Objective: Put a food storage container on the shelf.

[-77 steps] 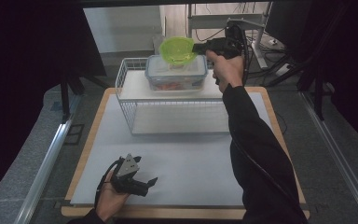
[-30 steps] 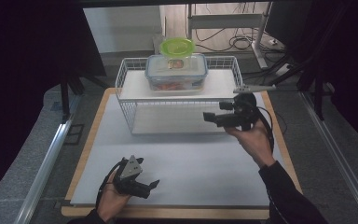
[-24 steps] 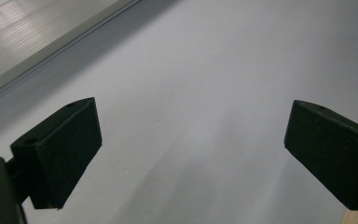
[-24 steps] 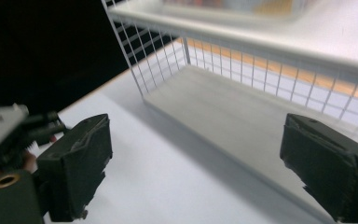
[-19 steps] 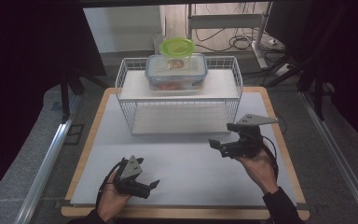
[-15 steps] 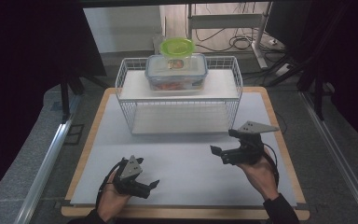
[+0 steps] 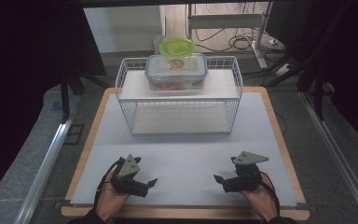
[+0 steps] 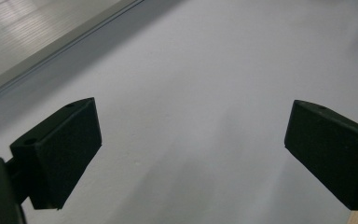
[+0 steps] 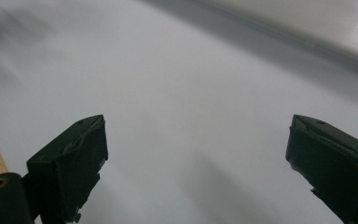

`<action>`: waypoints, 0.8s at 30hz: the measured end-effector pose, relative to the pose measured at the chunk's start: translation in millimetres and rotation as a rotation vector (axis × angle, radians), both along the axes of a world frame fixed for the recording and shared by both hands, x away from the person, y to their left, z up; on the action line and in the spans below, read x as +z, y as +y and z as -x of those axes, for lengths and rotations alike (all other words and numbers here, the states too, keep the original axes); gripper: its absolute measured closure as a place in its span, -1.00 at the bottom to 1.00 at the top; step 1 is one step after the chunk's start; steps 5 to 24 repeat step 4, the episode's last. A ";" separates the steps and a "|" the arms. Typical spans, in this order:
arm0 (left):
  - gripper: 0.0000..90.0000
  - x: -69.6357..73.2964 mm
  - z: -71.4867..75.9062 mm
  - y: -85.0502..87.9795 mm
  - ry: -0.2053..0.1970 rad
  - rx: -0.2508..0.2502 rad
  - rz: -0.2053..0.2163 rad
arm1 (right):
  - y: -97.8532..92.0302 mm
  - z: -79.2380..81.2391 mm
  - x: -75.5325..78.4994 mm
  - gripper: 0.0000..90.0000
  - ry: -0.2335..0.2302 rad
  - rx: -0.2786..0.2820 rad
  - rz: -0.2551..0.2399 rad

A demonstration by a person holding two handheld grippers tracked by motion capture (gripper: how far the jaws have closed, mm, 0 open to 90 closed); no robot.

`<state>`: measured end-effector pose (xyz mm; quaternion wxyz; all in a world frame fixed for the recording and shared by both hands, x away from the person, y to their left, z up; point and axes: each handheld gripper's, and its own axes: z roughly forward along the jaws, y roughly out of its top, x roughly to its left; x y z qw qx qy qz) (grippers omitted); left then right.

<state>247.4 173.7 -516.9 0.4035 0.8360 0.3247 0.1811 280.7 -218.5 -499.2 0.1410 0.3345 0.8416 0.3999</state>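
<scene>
Left gripper [image 7: 145, 183]: resting low on the white mat [image 7: 182, 154] near the desk's front-left corner, jaws spread wide with nothing between them (the left gripper view shows bare mat between the pads).
Right gripper [image 7: 220, 179]: near the front edge toward the desk's right side, also lying low on the mat, jaws wide apart and empty, its tips pointing toward the left gripper.
Green bowl [image 7: 177, 46]: upside-down on top of the clear lidded container [image 7: 176, 71], at the desk's back edge, well apart from both grippers.
Container: sits on the upper shelf of the white wire rack [image 7: 128, 109], roughly centred; something orange-red inside, too small to tell what.
Step in hand: by my reading, a rest between moves, with both tools parked and holding nothing, and the bowl set in place on the stack.
Next move: likely a long forward reach to the rack; either gripper would need to lift off the mat and approach the bowl's rim from above (the stack looks easy to nudge).
</scene>
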 end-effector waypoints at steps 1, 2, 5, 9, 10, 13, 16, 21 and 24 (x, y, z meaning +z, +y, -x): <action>-0.92 0.0 0.0 0.0 0.000 0.000 0.000 | 1.0 -0.6 -1.9 -0.89 0.000 0.000 0.019; -0.92 0.1 -0.7 0.7 0.001 0.002 0.004 | 1.6 -1.0 -2.4 -0.89 -0.006 0.000 0.027; -0.92 0.1 -1.0 1.1 -0.001 0.003 0.004 | 1.5 -1.0 -1.3 -0.89 -0.014 -0.004 0.014; -0.92 0.1 -1.0 1.1 -0.001 0.003 0.004 | 1.5 -1.0 -1.3 -0.89 -0.014 -0.004 0.014; -0.92 0.1 -1.0 1.1 -0.001 0.003 0.004 | 1.5 -1.0 -1.3 -0.89 -0.014 -0.004 0.014; -0.92 0.1 -1.0 1.1 -0.001 0.003 0.004 | 1.5 -1.0 -1.3 -0.89 -0.014 -0.004 0.014; -0.92 0.1 -1.0 1.1 -0.001 0.003 0.004 | 1.5 -1.0 -1.3 -0.89 -0.014 -0.004 0.014; -0.92 0.1 -1.0 1.1 -0.001 0.003 0.004 | 1.5 -1.0 -1.3 -0.89 -0.014 -0.004 0.014; -0.92 0.1 -1.0 1.1 -0.001 0.003 0.004 | 1.5 -1.0 -1.3 -0.89 -0.014 -0.004 0.014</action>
